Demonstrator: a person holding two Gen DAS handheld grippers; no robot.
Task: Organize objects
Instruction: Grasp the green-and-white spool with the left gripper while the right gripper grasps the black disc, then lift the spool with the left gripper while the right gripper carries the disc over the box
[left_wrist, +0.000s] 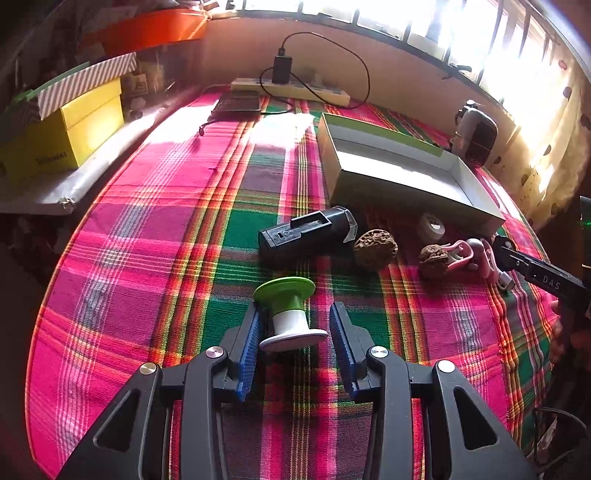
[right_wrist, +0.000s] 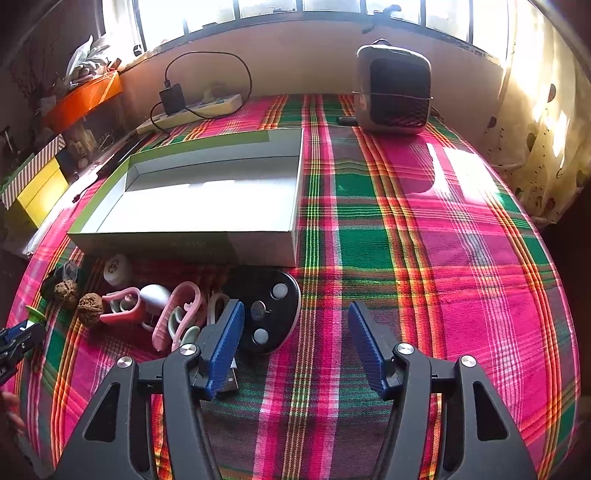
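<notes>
Straddling the spool (left_wrist: 289, 314) lying on the tablecloth (left_wrist: 147, 258) between my left gripper (left_wrist: 297, 332) pads, not yet pinching, I judge it light, rigid, slippery; best taken at its narrow waist.

Plaid cloth (right_wrist: 424, 229): open box (right_wrist: 192, 236), spool (left_wrist: 288, 314), walnuts (left_wrist: 375, 247), heater (right_wrist: 393, 88).

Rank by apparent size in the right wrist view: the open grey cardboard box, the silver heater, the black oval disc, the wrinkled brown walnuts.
1. Open grey cardboard box
2. Silver heater, though farther away
3. Black oval disc
4. Wrinkled brown walnuts, both alike
</notes>
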